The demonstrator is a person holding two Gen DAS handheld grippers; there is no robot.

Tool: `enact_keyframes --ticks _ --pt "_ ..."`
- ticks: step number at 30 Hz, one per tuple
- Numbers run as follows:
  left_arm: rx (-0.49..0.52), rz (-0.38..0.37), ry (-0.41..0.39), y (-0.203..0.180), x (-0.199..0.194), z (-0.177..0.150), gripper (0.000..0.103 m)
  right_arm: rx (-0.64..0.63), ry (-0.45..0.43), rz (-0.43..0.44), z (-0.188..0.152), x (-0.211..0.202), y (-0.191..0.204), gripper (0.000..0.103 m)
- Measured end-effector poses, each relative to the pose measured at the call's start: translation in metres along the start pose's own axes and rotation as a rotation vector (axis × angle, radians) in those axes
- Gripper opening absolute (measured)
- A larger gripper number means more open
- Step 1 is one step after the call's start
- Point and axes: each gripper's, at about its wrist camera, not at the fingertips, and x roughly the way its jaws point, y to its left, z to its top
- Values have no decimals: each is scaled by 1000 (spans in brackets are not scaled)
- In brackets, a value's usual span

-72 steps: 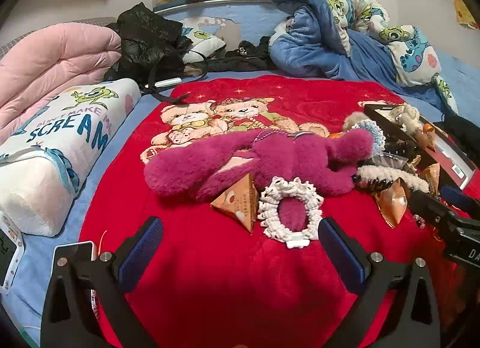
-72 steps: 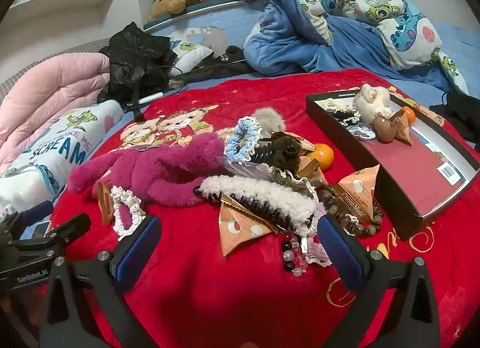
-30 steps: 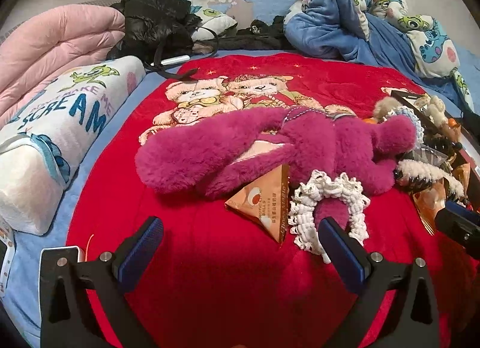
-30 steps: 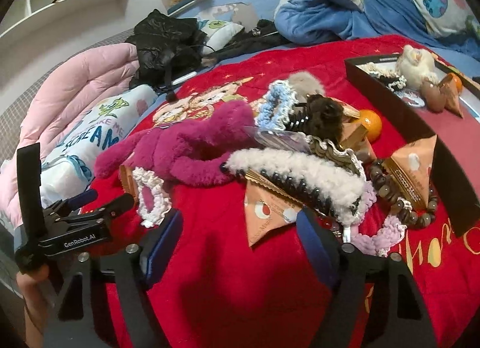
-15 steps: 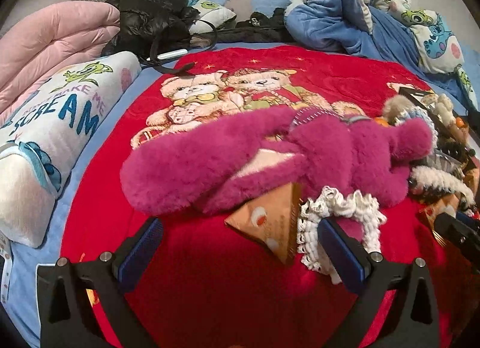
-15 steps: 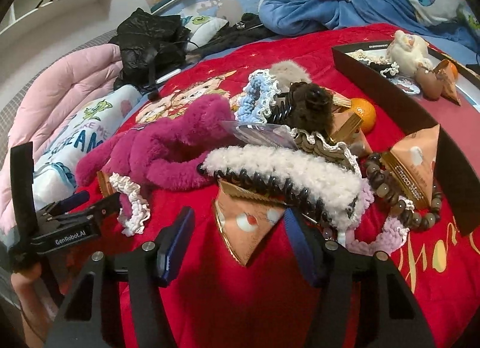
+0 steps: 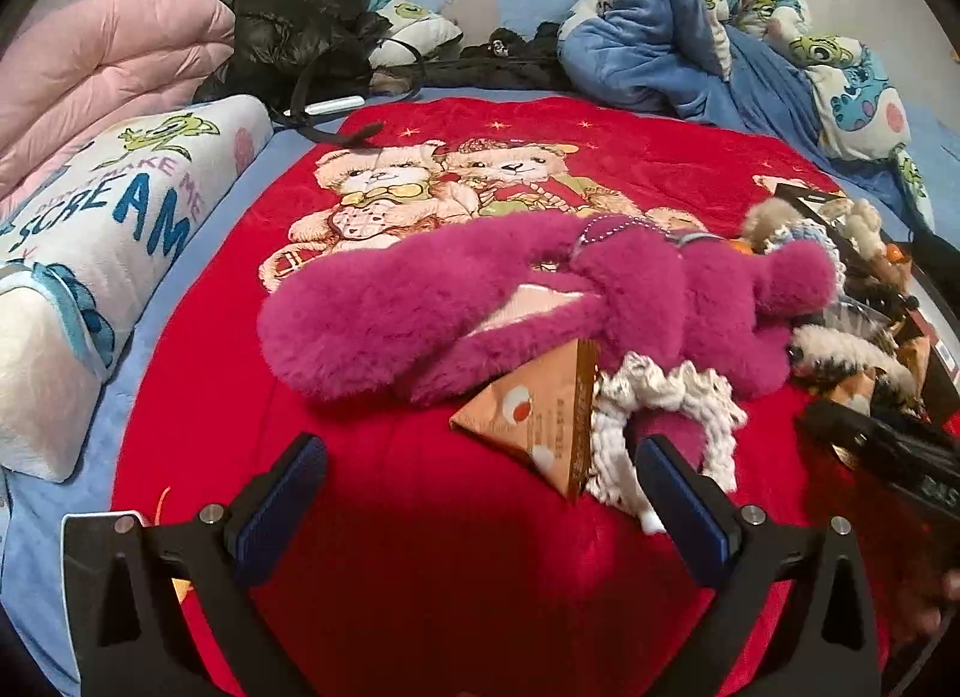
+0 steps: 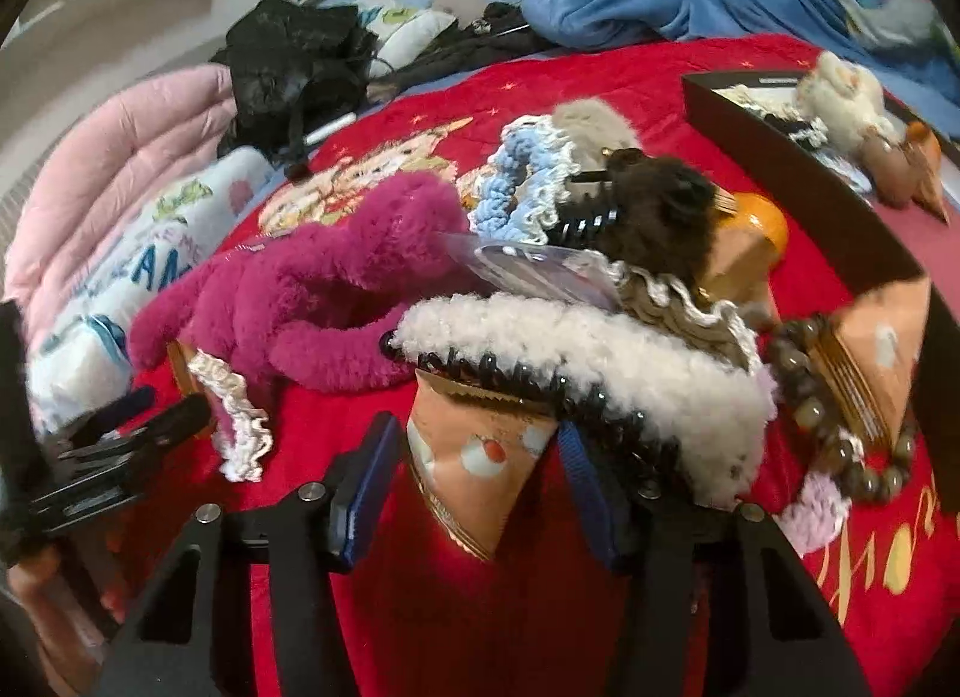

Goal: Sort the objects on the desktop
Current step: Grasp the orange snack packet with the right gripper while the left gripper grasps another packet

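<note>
Closing in since half a second ago, the right gripper [image 8: 477, 481] has narrowed its jaws around the orange triangular foil snack packet [image 8: 480, 457] at the front of the pile; the blue pads now flank the packet's two sides, very near it, though firm contact cannot be told through the motion blur. Just behind that packet lies the long white fleecy hair claw with black teeth [image 8: 594, 361], and behind it the magenta plush toy with long limbs [image 8: 312, 307], a blue and white crocheted scrunchie [image 8: 522, 187] and a dark brown furry hair claw [image 8: 654, 217]. To the right sit a brown bead bracelet [image 8: 840, 427] and a second orange triangular packet [image 8: 882, 349], next to the dark rectangular tray [image 8: 798, 168], which already holds a cream plush figure [image 8: 852, 96].

The left gripper [image 7: 480, 493] hovers low over the red bear-print blanket [image 7: 360, 517] with its jaws spread wide and nothing between them. Ahead of it, a third orange triangular packet [image 7: 540, 421] leans against the magenta plush toy [image 7: 480, 307], touching a white ruffled scrunchie [image 7: 666, 397] that lies just by the right-hand pad. A white "SCREAM" print pillow [image 7: 90, 253] lies well off to the left, beside a pink quilt [image 7: 102, 60]
</note>
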Motion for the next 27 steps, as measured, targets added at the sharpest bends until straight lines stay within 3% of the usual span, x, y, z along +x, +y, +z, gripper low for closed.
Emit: enact_keyframes --ticks 4,10,15,20,22,27 --pt "-26 -2 1 9 0 2 103 -11 -23 -30 -2 0 5 55" --pt "-70 1 35 18 17 7 103 110 -59 49 -8 -11 -16 43" --pt "-42 26 28 14 18 9 103 127 -55 57 -10 -13 -15 38" --pt "-57 -7 7 16 19 14 103 142 -55 71 -14 -16 -15 37" --pt "-68 -26 11 17 22 14 99 152 -56 80 -15 -16 -17 37" --pt "-32 -77 25 8 25 12 70 156 -58 85 -16 -17 -16 35"
